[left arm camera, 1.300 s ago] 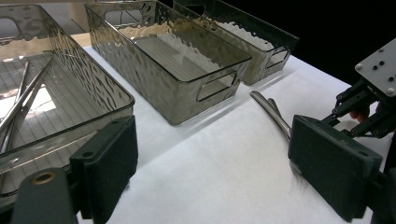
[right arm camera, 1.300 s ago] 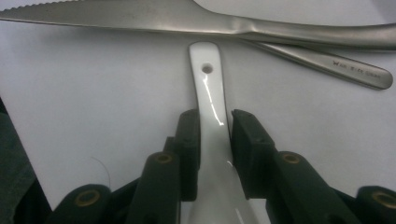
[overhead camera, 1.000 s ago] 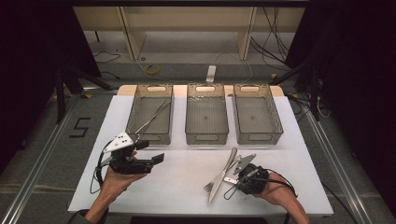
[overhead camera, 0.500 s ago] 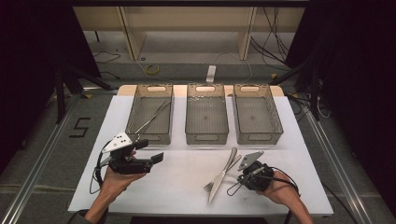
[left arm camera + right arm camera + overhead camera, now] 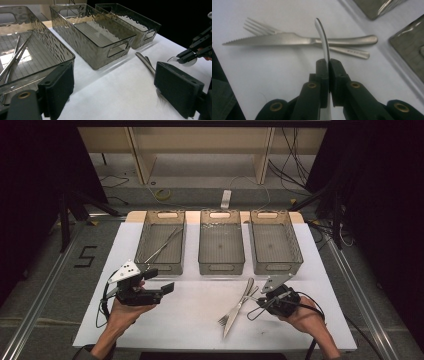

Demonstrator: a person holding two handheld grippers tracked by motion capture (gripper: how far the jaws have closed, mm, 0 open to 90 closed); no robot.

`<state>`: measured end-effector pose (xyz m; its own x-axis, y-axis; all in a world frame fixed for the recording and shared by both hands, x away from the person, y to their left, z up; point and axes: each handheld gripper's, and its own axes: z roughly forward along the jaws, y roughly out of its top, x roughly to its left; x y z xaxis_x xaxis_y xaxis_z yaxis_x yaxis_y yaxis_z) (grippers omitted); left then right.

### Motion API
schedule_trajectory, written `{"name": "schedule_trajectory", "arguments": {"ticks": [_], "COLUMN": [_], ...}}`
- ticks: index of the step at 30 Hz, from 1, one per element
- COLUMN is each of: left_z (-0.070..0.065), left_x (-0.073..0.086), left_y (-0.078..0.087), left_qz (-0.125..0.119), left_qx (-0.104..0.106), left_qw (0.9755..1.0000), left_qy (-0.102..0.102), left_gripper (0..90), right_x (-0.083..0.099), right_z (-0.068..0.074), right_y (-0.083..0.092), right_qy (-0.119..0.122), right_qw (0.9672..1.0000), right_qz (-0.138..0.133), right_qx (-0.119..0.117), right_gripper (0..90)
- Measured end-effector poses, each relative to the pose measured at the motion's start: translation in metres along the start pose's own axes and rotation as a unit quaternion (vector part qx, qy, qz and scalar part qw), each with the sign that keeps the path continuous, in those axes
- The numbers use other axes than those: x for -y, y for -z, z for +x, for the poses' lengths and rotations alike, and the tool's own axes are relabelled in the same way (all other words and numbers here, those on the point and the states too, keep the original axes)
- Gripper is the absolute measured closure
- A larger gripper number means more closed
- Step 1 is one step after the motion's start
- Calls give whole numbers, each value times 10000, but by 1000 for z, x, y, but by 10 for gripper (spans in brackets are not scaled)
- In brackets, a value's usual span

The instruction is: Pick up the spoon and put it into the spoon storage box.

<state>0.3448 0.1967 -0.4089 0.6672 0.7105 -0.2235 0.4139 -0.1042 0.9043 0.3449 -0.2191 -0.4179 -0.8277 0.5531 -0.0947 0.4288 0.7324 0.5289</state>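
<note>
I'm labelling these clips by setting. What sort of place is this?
Probably a lab or recording workspace, not a kitchen: a white-covered table with three clear sorting bins, loose cables on the bare floor behind it, dark curtains at both sides, and metal rails framing the table.

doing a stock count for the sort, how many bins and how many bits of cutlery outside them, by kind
bins: 3
knife: 1
fork: 1
spoon: 1, held in the right gripper
total: 6
</note>
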Motion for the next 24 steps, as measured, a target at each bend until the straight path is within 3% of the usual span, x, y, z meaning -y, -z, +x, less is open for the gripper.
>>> {"name": "schedule_trajectory", "arguments": {"ticks": [9, 24], "left_z": [1, 2], "left_x": [0, 0], "left_y": [2, 3], "left_qz": [-102, -155], "left_qx": [-9, -69], "left_qw": [9999, 9999], "left_qy": [15, 6], "left_gripper": [155, 155], "right_x": [-27, -81], "right_z": [-15, -45], "right_y": [3, 12], "right_qy": [-18, -131], "right_qw": [9993, 9947], "right_qz": [-331, -954], "right_qx": [144, 365], "right_gripper": [869, 869]}}
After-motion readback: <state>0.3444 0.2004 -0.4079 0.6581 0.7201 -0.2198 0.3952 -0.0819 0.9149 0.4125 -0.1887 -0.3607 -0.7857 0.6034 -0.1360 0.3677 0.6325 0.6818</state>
